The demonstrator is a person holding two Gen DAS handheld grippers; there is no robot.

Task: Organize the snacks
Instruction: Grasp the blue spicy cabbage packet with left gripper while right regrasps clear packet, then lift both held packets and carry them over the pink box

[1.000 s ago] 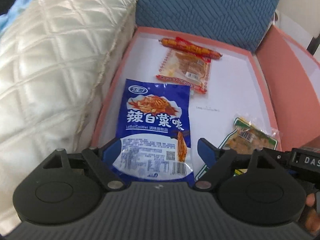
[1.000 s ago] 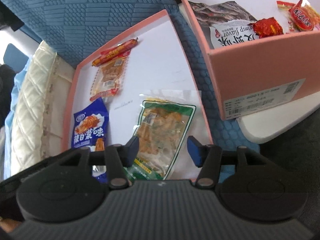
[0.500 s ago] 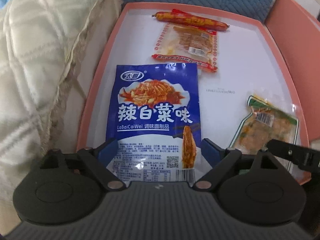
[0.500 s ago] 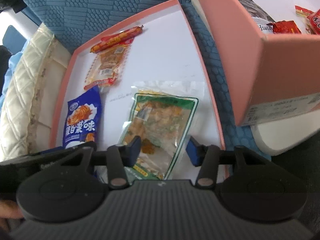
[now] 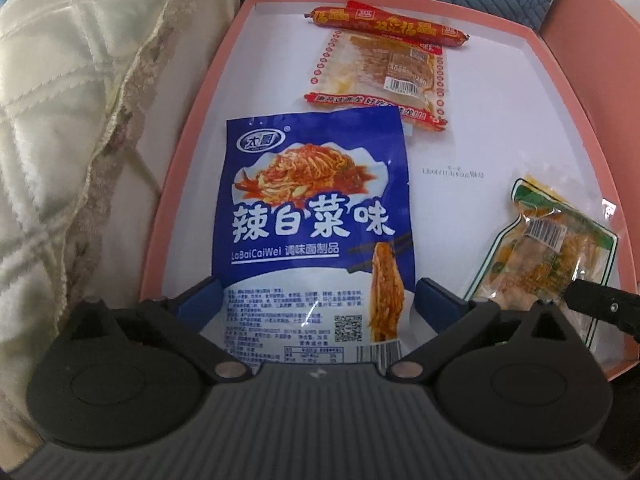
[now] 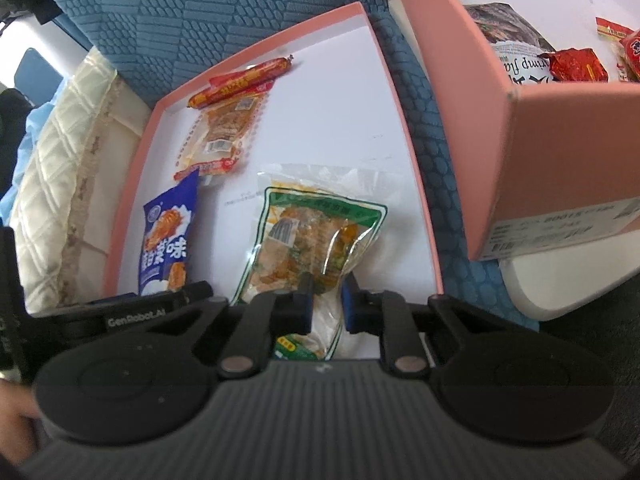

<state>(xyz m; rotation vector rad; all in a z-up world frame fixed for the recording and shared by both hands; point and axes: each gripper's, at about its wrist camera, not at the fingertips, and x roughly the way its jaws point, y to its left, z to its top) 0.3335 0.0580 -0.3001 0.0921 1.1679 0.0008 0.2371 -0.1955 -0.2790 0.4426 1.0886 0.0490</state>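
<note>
Snacks lie in a shallow pink tray (image 6: 128, 196), and the change since half a second ago is at the right claw (image 6: 325, 300): its blue fingers, then spread either side of the green-bordered pouch (image 6: 316, 236), now stand pinched together on the pouch's near end. The film bunches and wrinkles between the pads, so this reads as a grip taken, not a hover. The pouch body rests on the tray floor, near right; no lift is evident yet.

Left claw (image 5: 316, 308): fingers wide apart, one on each side of the near end of the blue noodle-snack bag (image 5: 312, 216), not pinching it. Compared with the earlier frames the bag fills more of the view, so this claw has closed in on it. The bag lies flat, near left in the tray.

Outward: the bag's far corner touches or slightly overlaps a clear packet with red trim (image 5: 384, 76). Beyond that, a red sausage stick (image 5: 384, 26) lies against the tray's far wall. Right of the tray stands a taller pink box (image 6: 560, 160) holding several more wrapped snacks. A quilted cream cushion (image 5: 60, 120) lies to the left, and blue textured upholstery (image 6: 200, 8) behind.

Judgement: one item is secured, and a second is bracketed for grasping. The next step is probably to close the left claw, then carry. Risk: the thin film may slip from the pinch.
</note>
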